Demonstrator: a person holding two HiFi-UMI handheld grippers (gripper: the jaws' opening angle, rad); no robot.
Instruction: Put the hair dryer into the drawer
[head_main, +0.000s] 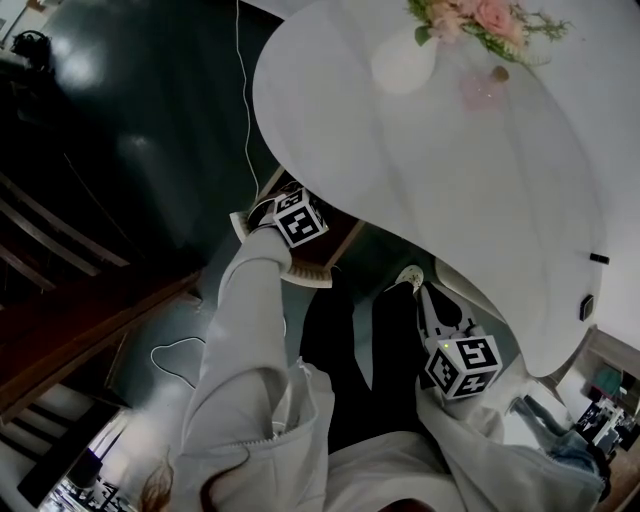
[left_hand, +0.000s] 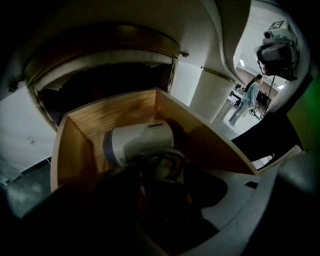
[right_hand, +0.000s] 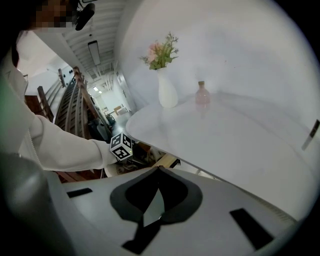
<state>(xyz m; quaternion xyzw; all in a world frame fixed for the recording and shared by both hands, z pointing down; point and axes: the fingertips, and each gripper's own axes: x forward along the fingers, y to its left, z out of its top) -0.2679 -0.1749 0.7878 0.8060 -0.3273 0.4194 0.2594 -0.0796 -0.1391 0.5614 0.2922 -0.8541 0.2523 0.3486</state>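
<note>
The left gripper (left_hand: 150, 200) reaches down into the open drawer (left_hand: 120, 110). Its jaws stand wide around the dark handle end of the dryer (left_hand: 137, 142), but in that shadow I cannot tell whether they press on it. The dryer already lies inside the drawer, barrel across the floor and close to the back wall.

To do this step well, I would let the barrel settle flat before letting go, since a round body can roll. Then spread the jaws fully and lift straight up, because the cord (left_hand: 162, 162) loops right at them and could snag and drag the dryer back out. All of the cord should sit below the rim before the drawer is pushed shut.

The right gripper (right_hand: 156, 202) hangs idle beside the bench, jaws together on nothing.

The cord is a dark, rubbery, springy coil. The dryer is a short cylinder of smooth white plastic with a grey band at one end. The drawer is bare light wood with straight walls and a pale rim. Above it, the bench (head_main: 450, 170) has a smooth white oval top. Farther back stand a bulbous white vase (right_hand: 167, 92) of flowers and a small pink bottle (right_hand: 202, 95).
</note>
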